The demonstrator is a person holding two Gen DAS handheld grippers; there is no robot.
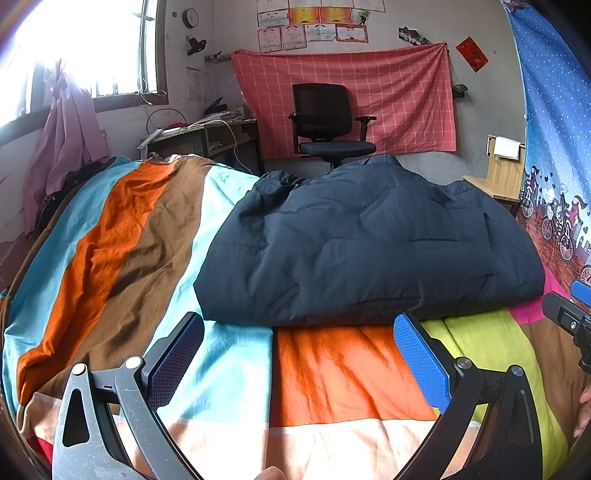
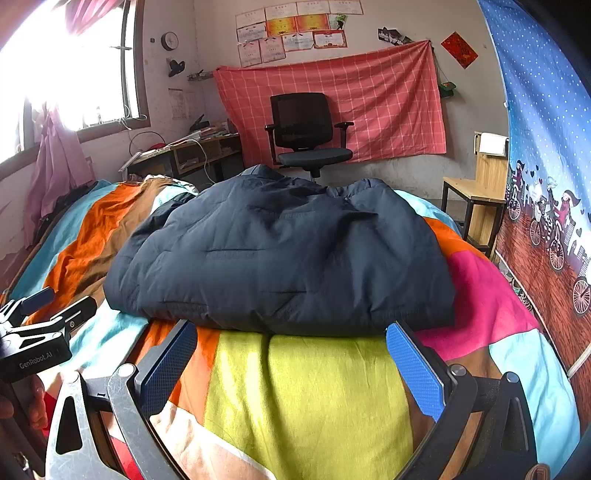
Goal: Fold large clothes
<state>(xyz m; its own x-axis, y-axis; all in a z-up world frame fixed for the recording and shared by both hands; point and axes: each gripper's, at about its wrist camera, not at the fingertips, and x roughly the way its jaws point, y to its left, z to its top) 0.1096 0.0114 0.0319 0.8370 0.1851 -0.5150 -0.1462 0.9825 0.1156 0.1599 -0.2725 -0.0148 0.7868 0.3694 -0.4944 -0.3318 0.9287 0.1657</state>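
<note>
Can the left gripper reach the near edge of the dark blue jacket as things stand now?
Probably yes. The left gripper has its jaws open just short of the jacket, and only bare striped bedcover lies between them.

The only words that can be read are "GenRobot.AI", printed in pale letters on the black body of the left claw (image 2: 55,302), seen at the left edge of the right wrist view. The certificates (image 2: 295,31) pinned in rows on the far wall carry print, but it is too small and blurred to make out. The red paper (image 2: 459,50) hung as a diamond on the same wall shows no legible character, and the round clock (image 2: 170,40) shows no readable numbers.
</note>
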